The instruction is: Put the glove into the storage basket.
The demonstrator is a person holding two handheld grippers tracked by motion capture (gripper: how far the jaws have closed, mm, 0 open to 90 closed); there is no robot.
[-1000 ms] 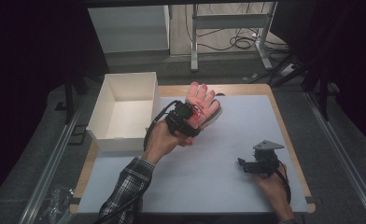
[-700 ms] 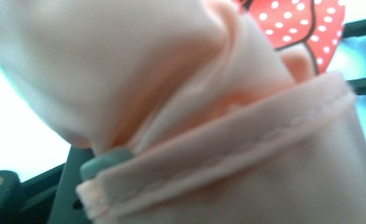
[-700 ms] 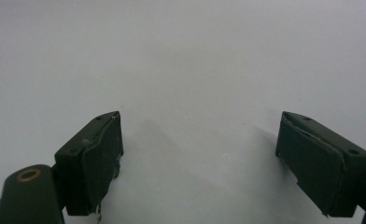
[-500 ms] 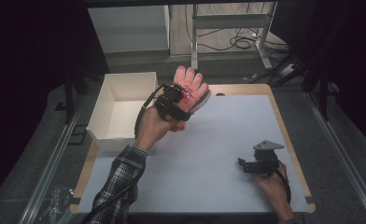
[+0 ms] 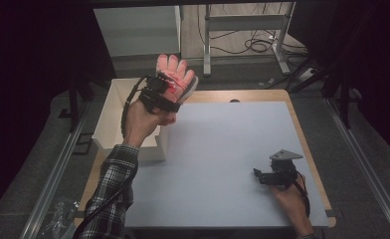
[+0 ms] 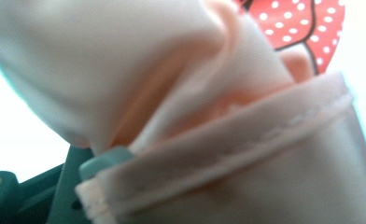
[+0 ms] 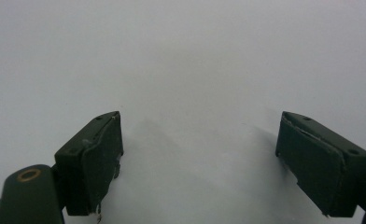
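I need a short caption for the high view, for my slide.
Left tongs hold a pink glove above the white box; right tongs rest open on the table.

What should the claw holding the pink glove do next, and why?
Probably carry the glove a little further left over the white box and let go. The left claw is shut on the glove, held up in the air at the box's near corner, not above its open inside. The right claw rests open on the table.

no readable text, labels, brands, numbers or signs on anything in view
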